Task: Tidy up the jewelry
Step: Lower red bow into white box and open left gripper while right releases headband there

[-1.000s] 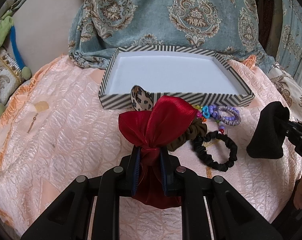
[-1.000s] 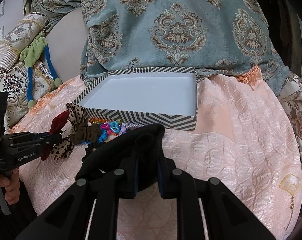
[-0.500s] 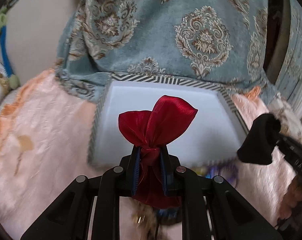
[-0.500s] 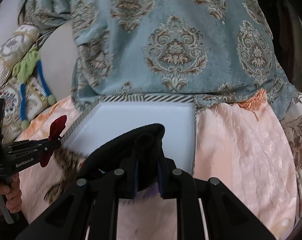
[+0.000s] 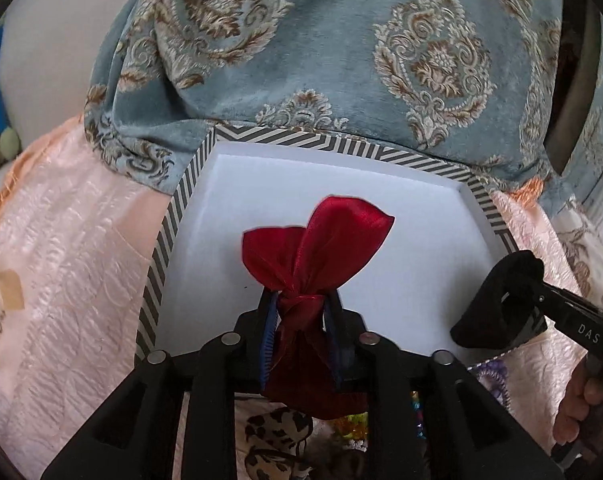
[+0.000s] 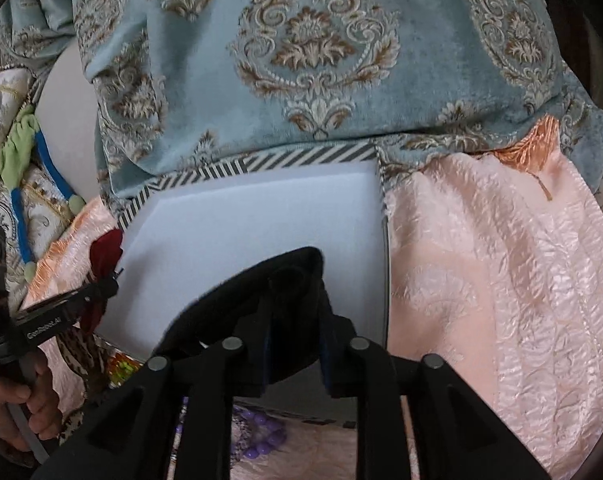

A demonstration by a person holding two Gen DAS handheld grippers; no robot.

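Observation:
My left gripper [image 5: 300, 300] is shut on a red satin bow [image 5: 321, 236] and holds it over the white floor of the striped tray [image 5: 173, 216]. My right gripper [image 6: 293, 308] is shut on a black fabric hair piece [image 6: 253, 300] and holds it over the tray's near right part [image 6: 301, 204]. The right gripper with the black piece also shows in the left wrist view [image 5: 497, 312] at the tray's right edge. The left gripper and red bow show in the right wrist view [image 6: 101, 256] at the tray's left edge.
A leopard-print bow [image 5: 277, 436], colourful beads [image 5: 349, 424] and a purple bead band [image 6: 261, 436] lie on the pink quilt [image 6: 481, 280] in front of the tray. A blue patterned cushion [image 5: 341, 48] leans behind the tray.
Both grippers have moved forward from the pile of hair pieces, carrying the red bow and the black piece out over the tray. The pile now lies under and behind the fingers.

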